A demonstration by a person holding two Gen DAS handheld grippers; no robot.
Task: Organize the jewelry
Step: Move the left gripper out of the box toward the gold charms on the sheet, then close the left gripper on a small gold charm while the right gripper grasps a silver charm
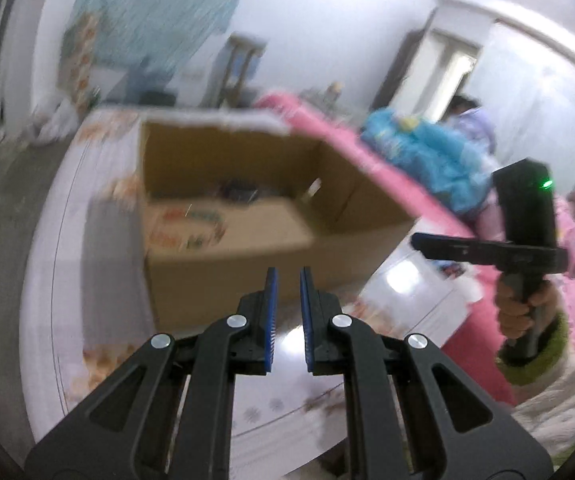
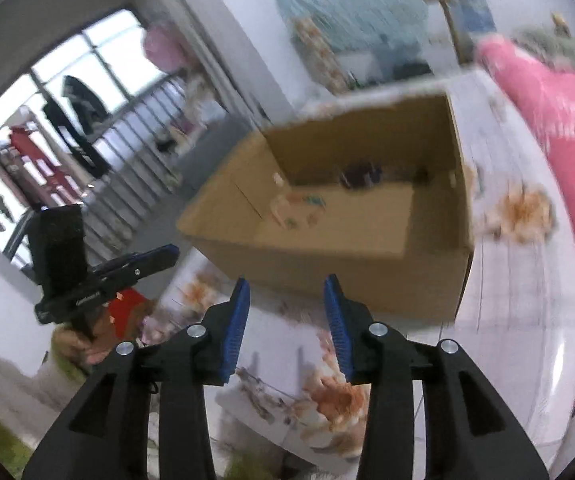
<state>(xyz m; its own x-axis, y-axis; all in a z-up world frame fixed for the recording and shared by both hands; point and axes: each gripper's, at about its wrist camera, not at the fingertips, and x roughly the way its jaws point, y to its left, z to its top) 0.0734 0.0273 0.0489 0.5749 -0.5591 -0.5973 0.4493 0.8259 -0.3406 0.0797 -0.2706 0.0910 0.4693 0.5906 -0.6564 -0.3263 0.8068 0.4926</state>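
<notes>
**Approaching the box, both claws empty**

Starting nearest: left claw [image 1: 287, 312] has its blue pads almost together, only a narrow slit, nothing in it. Right claw [image 2: 285, 320] is spread wider, also empty. Both hang over the floral-covered counter [image 2: 527, 340], short of the cardboard box [image 2: 327, 240].

Jewelry isn't clearly resolved. Blur hides detail; a dark cluster [image 2: 361, 176] at the box's far wall and some pale, colourful bits [image 2: 299, 208] on its floor are the likely candidates. Can't tell which is what.

Handling guess: small, light, slippery pieces; chains limp and prone to snag or slide out, stones or clasps fragile. Pinch at a clasp or a bunched section, light pressure, pads squared. Box walls are tall, so come in steeply from above.

Behind the box: pink bedding [image 1: 327, 128], curtain beyond.
</notes>
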